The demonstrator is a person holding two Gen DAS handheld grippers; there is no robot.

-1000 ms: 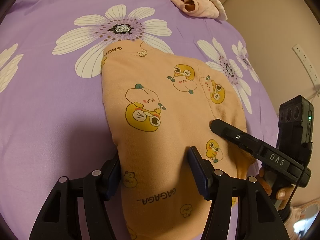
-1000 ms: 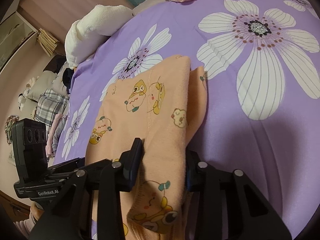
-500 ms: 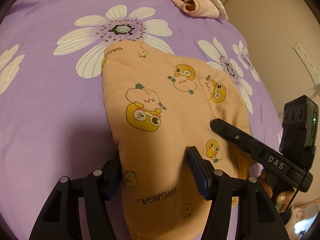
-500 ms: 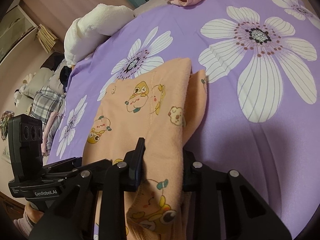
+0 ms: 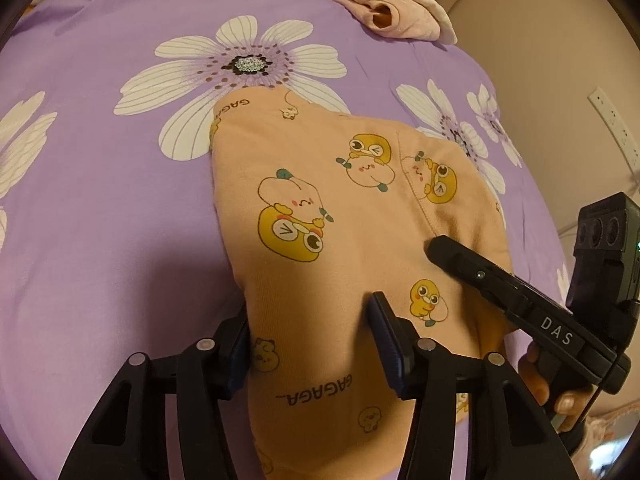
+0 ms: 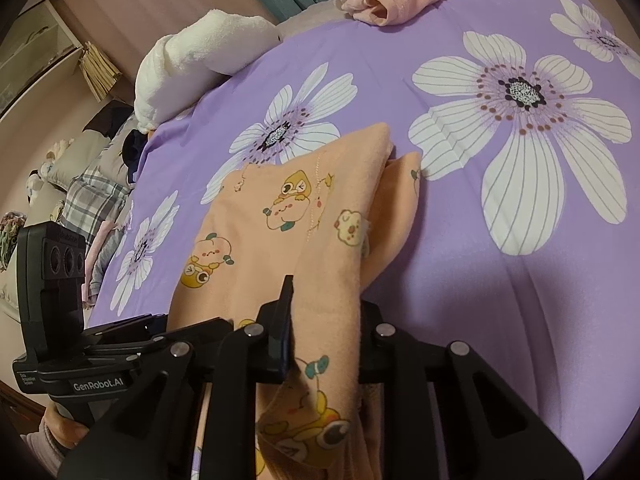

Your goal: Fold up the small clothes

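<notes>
The orange garment [image 5: 320,240], printed with little yellow ducks, lay on the purple flowered bedspread [image 5: 100,200], near the middle of the bed. Its near end ran up between both tools.

The left gripper [image 5: 310,344] had been spread wider a moment earlier. Now its jaws were closing in around a wide bunch of the cloth. The cloth filled the gap, and the blue pads [image 5: 386,344] sat against its sides, but I could not tell if they were pinching hard yet.

The right gripper [image 6: 324,328] had been closing too. Its gap had become much smaller than a second before. A thick fold of the orange cloth sat squeezed between its jaws, so it looked like it was pinching the garment's edge.

Both hands had hardly moved. Only the jaws had changed. That probably meant both near corners were being grabbed, so the near end could be lifted and folded over the far end next.

A rolled pink cloth [image 5: 392,16] sat well apart at the far edge of the bed.
</notes>
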